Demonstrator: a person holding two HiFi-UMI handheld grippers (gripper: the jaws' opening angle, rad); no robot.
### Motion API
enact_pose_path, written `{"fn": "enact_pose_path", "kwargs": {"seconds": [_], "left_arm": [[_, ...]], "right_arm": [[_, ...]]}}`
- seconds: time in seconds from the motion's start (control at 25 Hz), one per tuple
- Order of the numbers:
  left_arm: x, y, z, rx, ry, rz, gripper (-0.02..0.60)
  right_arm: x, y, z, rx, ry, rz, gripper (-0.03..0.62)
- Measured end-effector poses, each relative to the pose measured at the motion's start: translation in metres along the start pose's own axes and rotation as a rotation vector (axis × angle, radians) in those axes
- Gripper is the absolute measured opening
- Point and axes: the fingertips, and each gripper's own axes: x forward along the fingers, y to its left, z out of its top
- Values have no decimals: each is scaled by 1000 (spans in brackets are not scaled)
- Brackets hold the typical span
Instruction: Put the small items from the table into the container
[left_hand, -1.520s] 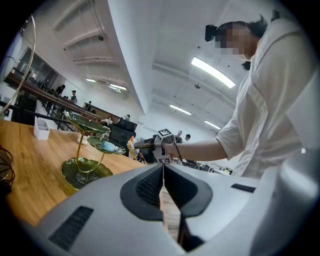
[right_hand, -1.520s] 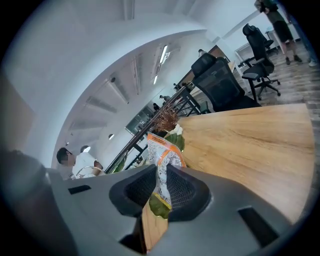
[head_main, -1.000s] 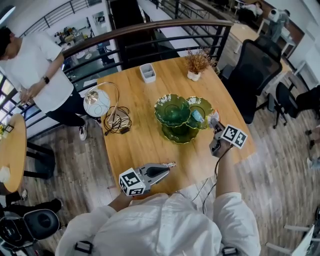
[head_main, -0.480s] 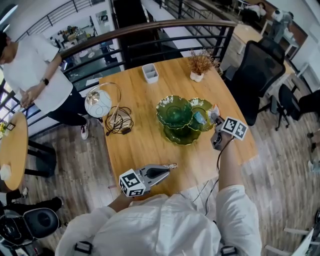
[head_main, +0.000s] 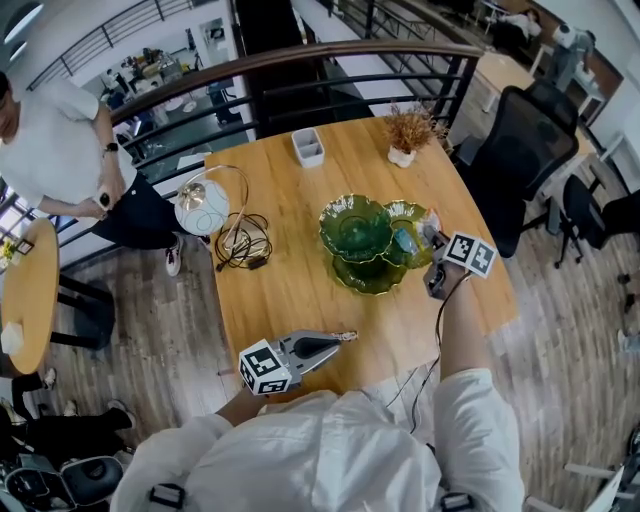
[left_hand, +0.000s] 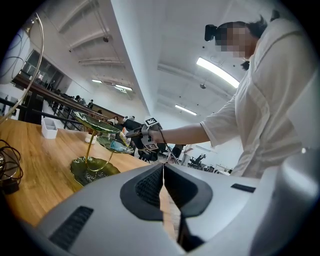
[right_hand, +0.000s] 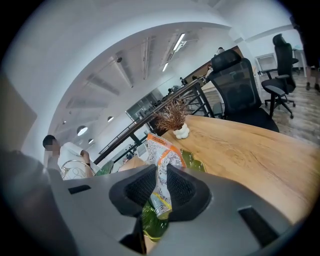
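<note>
Wooden table (head_main: 290, 300) below: my right gripper (head_main: 431, 240), jaws clamped on a snack packet (right_hand: 161, 165), hangs over the green tiered dish's (head_main: 360, 230) right rim.

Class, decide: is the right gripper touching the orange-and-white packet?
Touching. In the right gripper view, the right gripper pinches the packet between both pads, with no gap on either side.
</note>
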Motion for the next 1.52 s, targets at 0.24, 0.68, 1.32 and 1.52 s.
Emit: {"fn": "enact_pose_path", "kwargs": {"seconds": [0.24,0.68,1.32,1.52], "left_arm": [[1,3,1,-3,-5,0,8],[5,4,0,-3,-8,-7,8],[6,-7,2,1,-8,-41,8],[5,-12,4,3,-20,-55,8]], "right_arm": [[5,4,-2,-50,16,-2,167],[3,5,-9,-152,82,-34,201],[-16,10,0,-83,-1,6,201],[-23,13,-3,-82,-13,23,199]]}}
